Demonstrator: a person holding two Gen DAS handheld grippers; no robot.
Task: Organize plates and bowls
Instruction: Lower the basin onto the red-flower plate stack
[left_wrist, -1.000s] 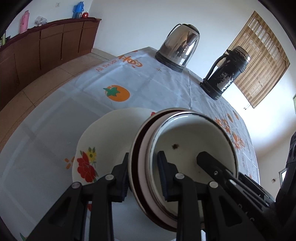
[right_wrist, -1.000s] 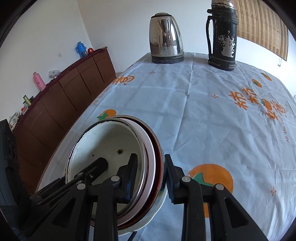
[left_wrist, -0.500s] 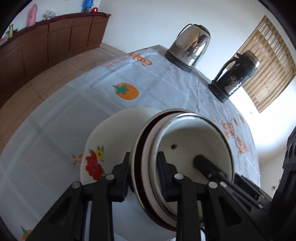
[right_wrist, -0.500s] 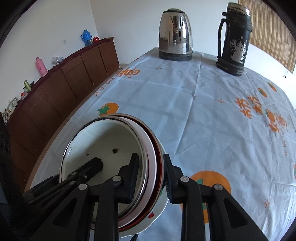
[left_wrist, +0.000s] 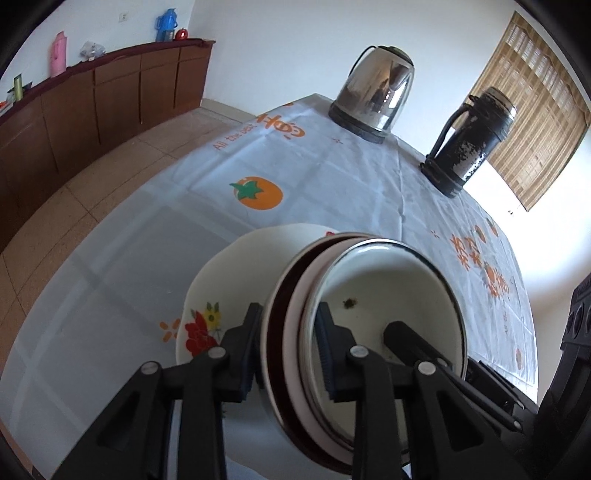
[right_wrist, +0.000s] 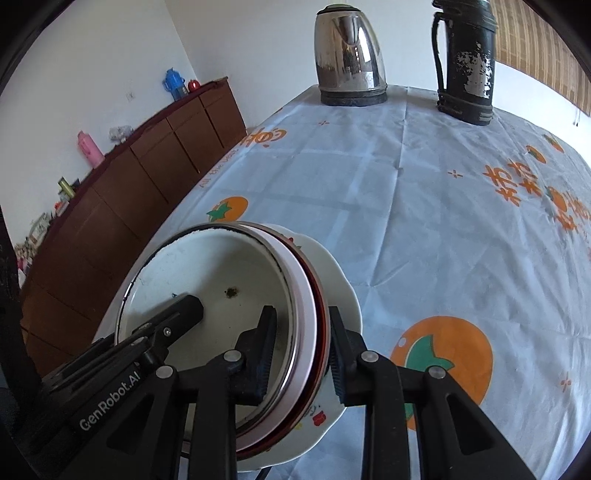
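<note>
Kettle (left_wrist: 373, 98) drifting farther off since earlier, flower print showing only beside left hand-held gripper (left_wrist: 286, 347), both it and right hand-held gripper (right_wrist: 303, 349) clamping the bowl stack (left_wrist: 369, 328) over the floral plate (left_wrist: 221, 280).

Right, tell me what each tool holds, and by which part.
Both hold the nested bowls: the left tool clamps one side of their rims, the right tool the opposite side.

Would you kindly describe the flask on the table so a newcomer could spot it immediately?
On the tablecloth with orange fruit prints, look to the far end near the window blind. Two vessels stand there: the flask is the tall dark one with flaking paint and a side handle, unlike the shiny steel kettle beside it.
</note>
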